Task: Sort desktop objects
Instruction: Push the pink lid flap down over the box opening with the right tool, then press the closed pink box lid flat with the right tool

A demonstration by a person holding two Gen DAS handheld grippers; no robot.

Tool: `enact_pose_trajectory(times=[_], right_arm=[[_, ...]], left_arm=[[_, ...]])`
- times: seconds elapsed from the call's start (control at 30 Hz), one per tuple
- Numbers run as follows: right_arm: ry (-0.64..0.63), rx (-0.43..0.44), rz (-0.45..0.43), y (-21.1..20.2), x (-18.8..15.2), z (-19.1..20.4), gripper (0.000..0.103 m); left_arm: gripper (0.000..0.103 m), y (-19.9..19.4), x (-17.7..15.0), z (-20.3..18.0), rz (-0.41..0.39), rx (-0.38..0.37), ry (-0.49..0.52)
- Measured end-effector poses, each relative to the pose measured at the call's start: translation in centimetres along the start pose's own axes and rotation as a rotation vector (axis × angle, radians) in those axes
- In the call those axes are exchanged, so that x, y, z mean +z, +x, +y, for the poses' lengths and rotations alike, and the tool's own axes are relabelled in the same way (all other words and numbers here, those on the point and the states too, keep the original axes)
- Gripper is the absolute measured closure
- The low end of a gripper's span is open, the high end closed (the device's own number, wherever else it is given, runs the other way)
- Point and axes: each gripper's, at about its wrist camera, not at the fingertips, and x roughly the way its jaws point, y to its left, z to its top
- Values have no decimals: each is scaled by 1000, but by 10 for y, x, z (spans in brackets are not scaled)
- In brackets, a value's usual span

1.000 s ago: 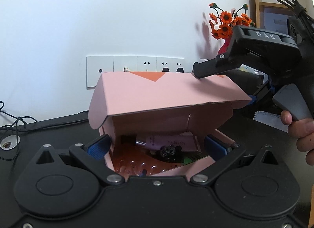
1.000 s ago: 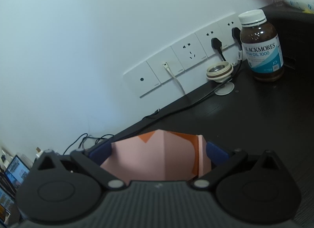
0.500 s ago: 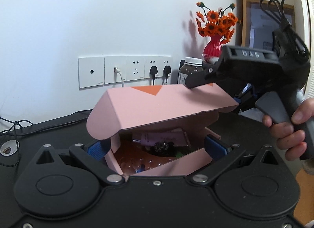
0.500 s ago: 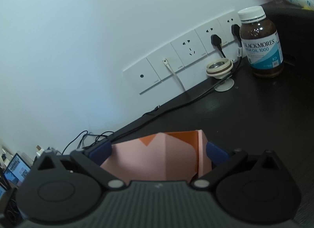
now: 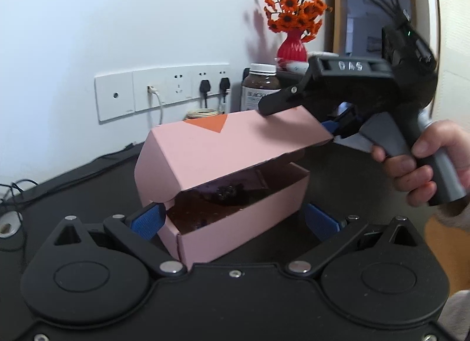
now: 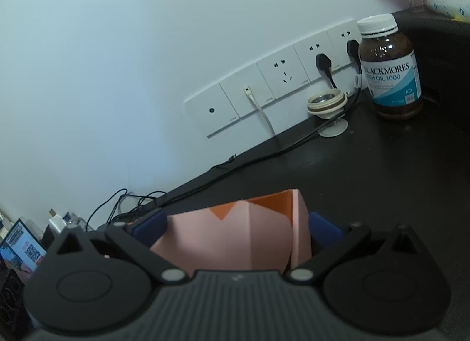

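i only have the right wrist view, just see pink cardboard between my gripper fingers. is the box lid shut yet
Observer: No. In the left wrist view the pink lid is propped part open above the box.
Operator: where on it is my right gripper
Observer: The right gripper reaches in from the right and sits at the lid's right end.
Operator: what's the left one doing
Observer: The left gripper straddles the box base, its blue pads on either side; I cannot tell whether they press on it.
Operator: anything in the box
Observer: Yes, small dark items lie inside, too shadowed to identify.
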Motion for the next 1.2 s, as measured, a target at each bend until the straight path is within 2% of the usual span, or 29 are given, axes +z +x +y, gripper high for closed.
enact_pose_trajectory(times=[0.13,0.27,0.4,0.53,0.73,0.9,1.07,1.2], right_arm=[[-10,-2,-10,-2,-2,0,1],[-11,0,-8,-2,-4,-1,1],[-29,-23,-10,-2,-6,0,1],[-29,-64,-5,2,-8,-4,1],[14,-81,11,7,-12,-16,1],[19,-83,18,9,-16,-19,1],[32,-78,26,11,-20,-23,1],[35,-81,28,12,-22,-24,1]], left_arm=[[0,-3,0,7,-7,-28,-37],[0,-2,0,8,20,-28,-21],[0,2,1,9,39,23,6],[0,1,3,15,18,51,-30],[0,-7,7,29,-86,73,-123],[0,-4,9,37,-169,164,-224],[0,10,7,40,-140,230,-252],[0,18,5,39,-125,237,-256]])
